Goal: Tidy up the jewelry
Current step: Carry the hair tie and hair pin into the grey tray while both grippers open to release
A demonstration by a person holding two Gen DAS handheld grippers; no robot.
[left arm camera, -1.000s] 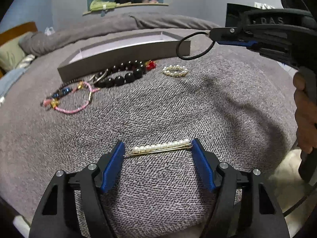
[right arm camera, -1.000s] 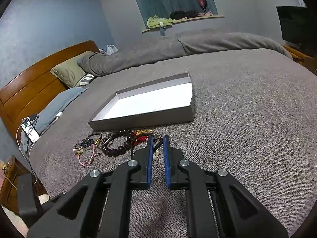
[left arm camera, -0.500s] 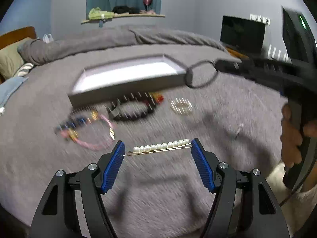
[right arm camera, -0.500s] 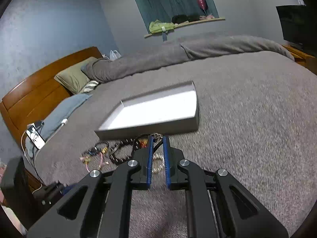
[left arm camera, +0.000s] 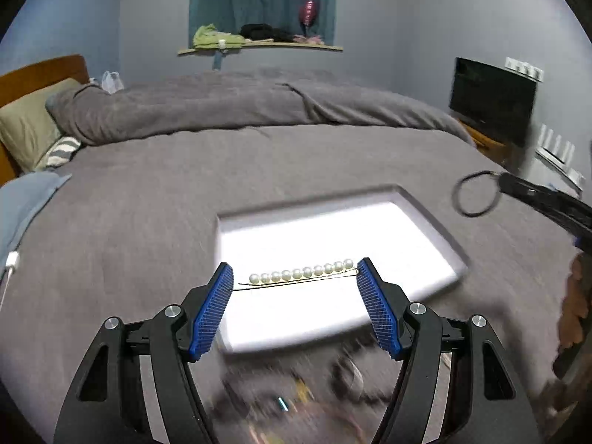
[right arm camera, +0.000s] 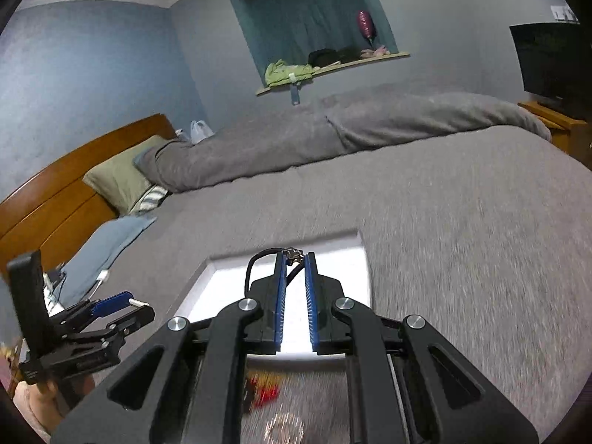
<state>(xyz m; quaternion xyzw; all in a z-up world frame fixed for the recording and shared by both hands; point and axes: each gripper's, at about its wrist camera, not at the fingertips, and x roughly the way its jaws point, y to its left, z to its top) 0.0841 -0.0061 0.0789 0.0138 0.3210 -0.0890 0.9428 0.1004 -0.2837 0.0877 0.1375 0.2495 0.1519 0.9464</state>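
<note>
My left gripper (left arm camera: pixel 295 279) is shut on a pearl hair pin (left arm camera: pixel 300 273), gripped end to end between its blue pads and held above the white inside of a shallow grey tray (left arm camera: pixel 440 224) on the bed. My right gripper (right arm camera: pixel 295 257) is shut on a black hair tie (right arm camera: pixel 259 259), which hangs as a loop (left arm camera: pixel 477 193) over the tray's right side in the left wrist view. The tray (right arm camera: pixel 218 259) lies below the right gripper. The other jewelry lies blurred near the tray's front edge (left arm camera: pixel 296 403).
The grey bedspread (right arm camera: pixel 462 222) stretches all around the tray. A rolled grey duvet (left arm camera: pixel 229 107) and pillows (left arm camera: pixel 26 125) lie at the back. A wooden headboard (right arm camera: pixel 48 199) stands left, a TV (left arm camera: pixel 492 96) right. A red and a pearl piece (right arm camera: pixel 264 392) lie below the right gripper.
Both grippers have risen and moved forward from above the loose jewelry to above the tray, each still holding its piece. The views are blurred by motion.
</note>
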